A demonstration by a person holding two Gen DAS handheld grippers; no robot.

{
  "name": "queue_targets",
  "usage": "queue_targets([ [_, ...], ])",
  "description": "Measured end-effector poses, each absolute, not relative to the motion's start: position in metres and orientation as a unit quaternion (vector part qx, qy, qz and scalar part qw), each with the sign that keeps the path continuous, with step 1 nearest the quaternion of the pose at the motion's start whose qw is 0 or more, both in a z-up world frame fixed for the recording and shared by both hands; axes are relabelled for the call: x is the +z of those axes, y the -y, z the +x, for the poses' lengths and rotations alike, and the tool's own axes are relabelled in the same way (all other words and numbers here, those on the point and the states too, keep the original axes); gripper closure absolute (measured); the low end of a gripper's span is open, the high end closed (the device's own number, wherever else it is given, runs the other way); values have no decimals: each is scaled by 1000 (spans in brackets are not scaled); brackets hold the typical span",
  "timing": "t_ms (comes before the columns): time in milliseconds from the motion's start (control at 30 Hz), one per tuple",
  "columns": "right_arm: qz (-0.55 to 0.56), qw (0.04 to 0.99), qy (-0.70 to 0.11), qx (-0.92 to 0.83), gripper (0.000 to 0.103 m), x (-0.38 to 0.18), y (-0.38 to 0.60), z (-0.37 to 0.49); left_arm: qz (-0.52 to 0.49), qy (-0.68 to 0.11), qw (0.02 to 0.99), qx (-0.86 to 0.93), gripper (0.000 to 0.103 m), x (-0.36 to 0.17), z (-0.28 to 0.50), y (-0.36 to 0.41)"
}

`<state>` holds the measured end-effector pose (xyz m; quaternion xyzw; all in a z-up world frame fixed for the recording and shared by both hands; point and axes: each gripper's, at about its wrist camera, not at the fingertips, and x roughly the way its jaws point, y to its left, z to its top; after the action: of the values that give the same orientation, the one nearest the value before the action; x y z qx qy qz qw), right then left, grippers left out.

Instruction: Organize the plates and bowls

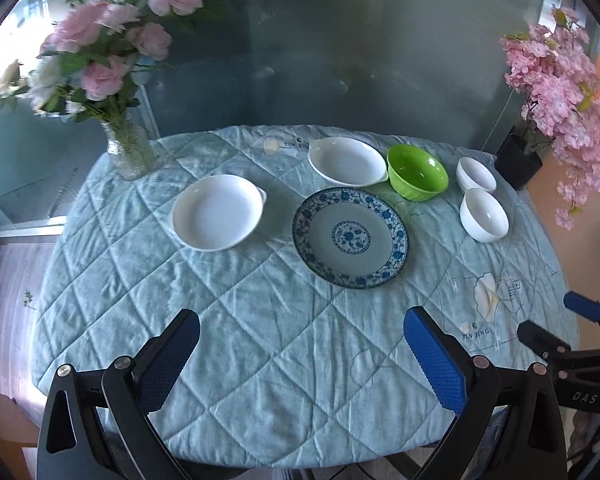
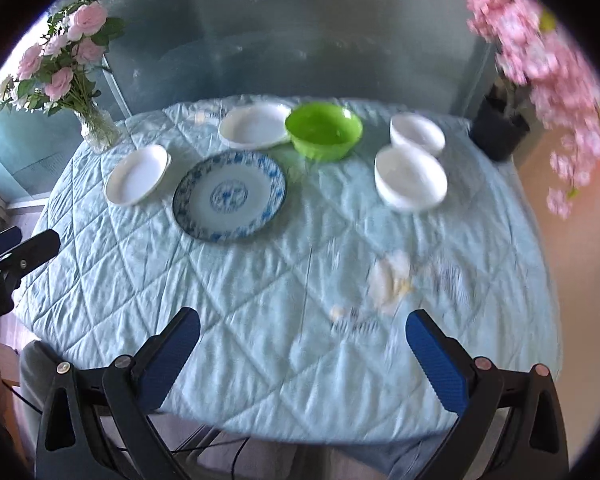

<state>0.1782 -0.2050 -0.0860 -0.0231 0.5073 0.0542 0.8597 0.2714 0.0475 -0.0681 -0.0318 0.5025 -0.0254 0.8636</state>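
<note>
On the quilted table sit a blue-patterned plate (image 1: 350, 237) (image 2: 230, 195), two white handled dishes (image 1: 217, 211) (image 1: 345, 161) (image 2: 137, 174) (image 2: 255, 125), a green bowl (image 1: 417, 172) (image 2: 324, 130) and two small white bowls (image 1: 484, 215) (image 1: 476, 174) (image 2: 410, 177) (image 2: 417, 133). My left gripper (image 1: 300, 328) is open over the near table edge, far short of the dishes. My right gripper (image 2: 303, 330) is open too, empty, over the near right part. The right gripper (image 1: 556, 320) shows at the left wrist view's right edge, and the left gripper (image 2: 16, 248) at the right wrist view's left edge.
A glass vase of pink flowers (image 1: 129, 152) (image 2: 96, 128) stands at the table's far left corner. A black pot with pink blossoms (image 1: 518, 162) (image 2: 498, 132) stands at the far right. The light blue quilted cloth (image 1: 260, 320) covers the table; a glass wall is behind.
</note>
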Motion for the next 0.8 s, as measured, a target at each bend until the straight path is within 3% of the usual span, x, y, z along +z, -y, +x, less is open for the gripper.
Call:
queue_targets([
  [233, -28, 847, -520, 103, 1, -100, 211, 248, -59, -546, 833, -71, 2, -117, 363, -46],
  [567, 35, 796, -586, 149, 1, -182, 202, 344, -69, -597, 796, -74, 3, -211, 464, -39],
  [800, 14, 773, -615, 155, 4, -225, 183, 375, -72, -630, 771, -58, 14, -256, 494, -35],
])
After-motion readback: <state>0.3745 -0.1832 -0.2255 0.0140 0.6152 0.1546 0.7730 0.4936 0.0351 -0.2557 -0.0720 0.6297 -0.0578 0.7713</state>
